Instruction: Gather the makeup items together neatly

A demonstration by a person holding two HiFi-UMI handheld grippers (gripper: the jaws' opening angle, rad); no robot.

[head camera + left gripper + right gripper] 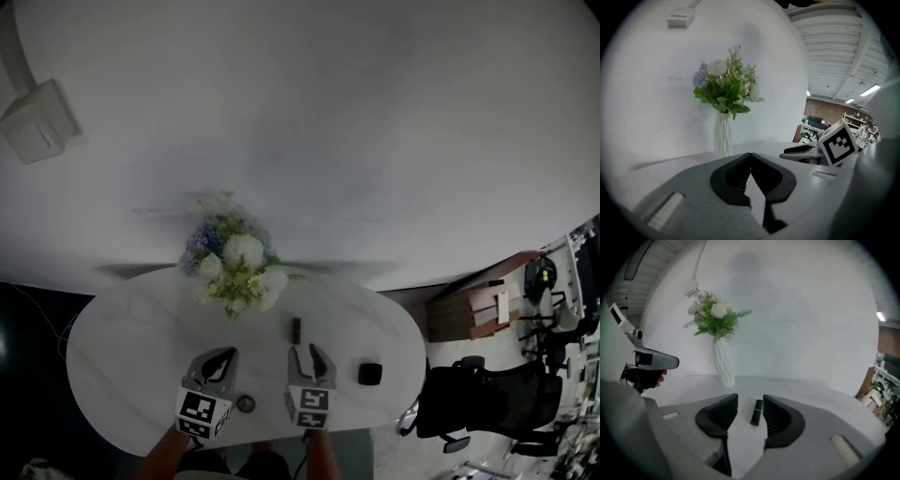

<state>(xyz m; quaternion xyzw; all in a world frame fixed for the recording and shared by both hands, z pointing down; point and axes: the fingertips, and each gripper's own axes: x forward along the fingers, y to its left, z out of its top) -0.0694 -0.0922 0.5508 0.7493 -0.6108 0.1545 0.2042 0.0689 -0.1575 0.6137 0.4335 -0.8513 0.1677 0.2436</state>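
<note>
Black lipstick (756,412) ahead of right gripper (750,398)

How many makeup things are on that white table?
3. A dark lipstick tube lies just ahead of the right gripper, a black square compact sits to that gripper's right, and a small round pot lies to its left. More may be hidden.

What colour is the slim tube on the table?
The slim tube is black; clearest in right gripper view.
</note>
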